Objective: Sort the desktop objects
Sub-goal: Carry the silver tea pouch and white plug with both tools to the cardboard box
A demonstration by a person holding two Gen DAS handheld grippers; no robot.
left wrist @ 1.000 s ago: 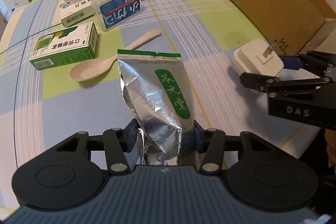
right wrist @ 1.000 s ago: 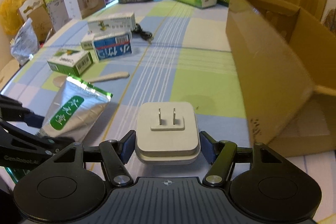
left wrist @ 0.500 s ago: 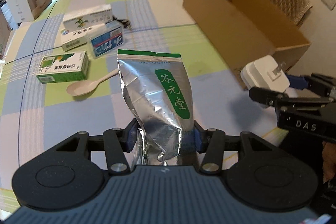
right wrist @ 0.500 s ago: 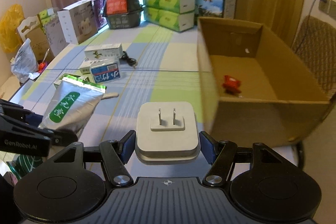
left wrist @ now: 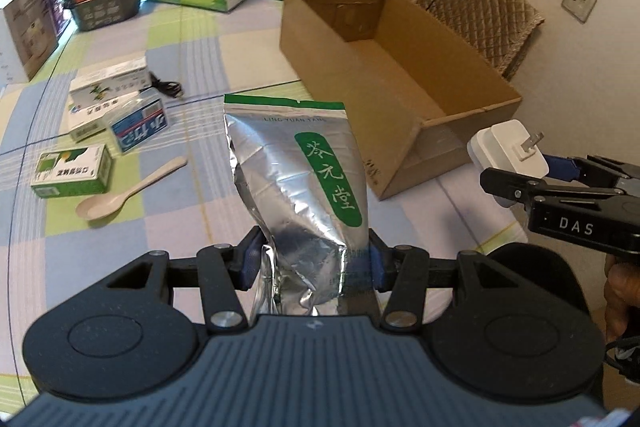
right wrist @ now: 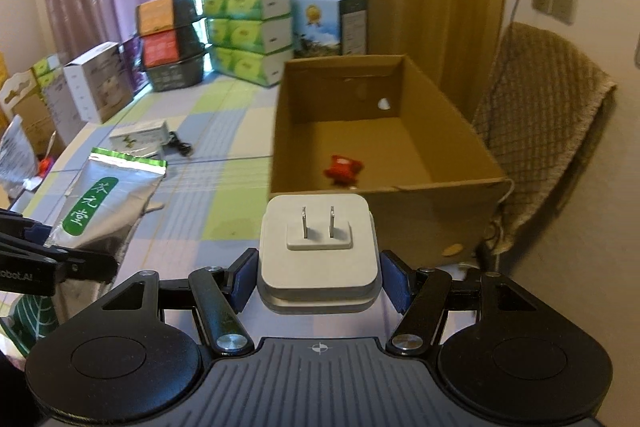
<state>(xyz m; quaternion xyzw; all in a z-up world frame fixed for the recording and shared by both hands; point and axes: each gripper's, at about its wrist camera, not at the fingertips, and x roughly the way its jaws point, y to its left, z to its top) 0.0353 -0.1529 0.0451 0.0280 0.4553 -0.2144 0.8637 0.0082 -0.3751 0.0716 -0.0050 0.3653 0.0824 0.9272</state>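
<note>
My left gripper (left wrist: 312, 261) is shut on a silver foil pouch (left wrist: 296, 183) with a green label, held upright above the table. In the right wrist view the same pouch (right wrist: 104, 211) shows at the left. My right gripper (right wrist: 318, 275) is shut on a white plug adapter (right wrist: 318, 247), prongs facing up; the adapter (left wrist: 506, 147) also appears at the right of the left wrist view. Ahead stands an open cardboard box (right wrist: 384, 139) with a small red object (right wrist: 343, 169) on its floor. Both grippers hang in the air short of the box's near wall.
On the checked tablecloth (left wrist: 192, 219) lie a green and white box (left wrist: 72, 171), a blue box (left wrist: 138, 127), two white boxes (left wrist: 108, 87), a beige spoon (left wrist: 128, 195) and a black cable (left wrist: 168, 89). Stacked cartons (right wrist: 248, 31) line the far edge. A chair (right wrist: 544, 131) stands right of the box.
Both grippers have risen with their loads and tipped upward, so the box's inside and the far wall have come into view. The grips have not changed.
</note>
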